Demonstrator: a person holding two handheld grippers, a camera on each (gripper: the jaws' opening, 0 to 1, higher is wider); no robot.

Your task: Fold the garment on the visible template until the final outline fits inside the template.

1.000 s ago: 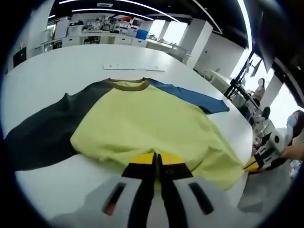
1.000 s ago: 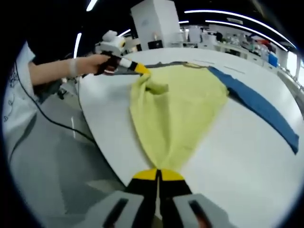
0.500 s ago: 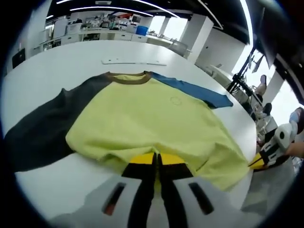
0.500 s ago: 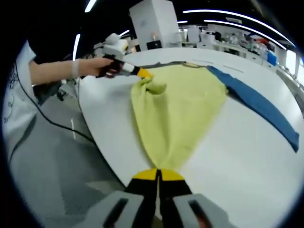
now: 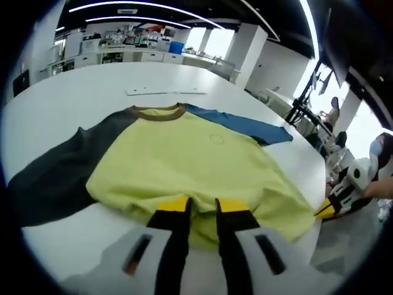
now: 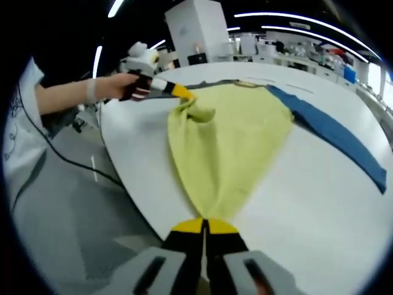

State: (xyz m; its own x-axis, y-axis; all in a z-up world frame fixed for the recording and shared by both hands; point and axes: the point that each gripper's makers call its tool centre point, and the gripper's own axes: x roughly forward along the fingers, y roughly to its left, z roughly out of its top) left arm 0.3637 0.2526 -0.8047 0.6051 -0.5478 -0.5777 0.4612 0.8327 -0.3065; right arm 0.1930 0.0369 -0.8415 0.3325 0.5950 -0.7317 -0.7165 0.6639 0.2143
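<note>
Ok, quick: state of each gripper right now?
Left gripper: open, jaws apart over the shirt hem.
Right gripper: shut on the shirt's hem.

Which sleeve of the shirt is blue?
The blue sleeve is the one on the right gripper's side; the other sleeve is dark grey.

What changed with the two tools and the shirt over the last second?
The left tool opened its jaws, letting go of the yellow shirt's hem. The right tool stayed shut on the other hem corner. The shirt remains spread on the white table, sleeves out.
</note>
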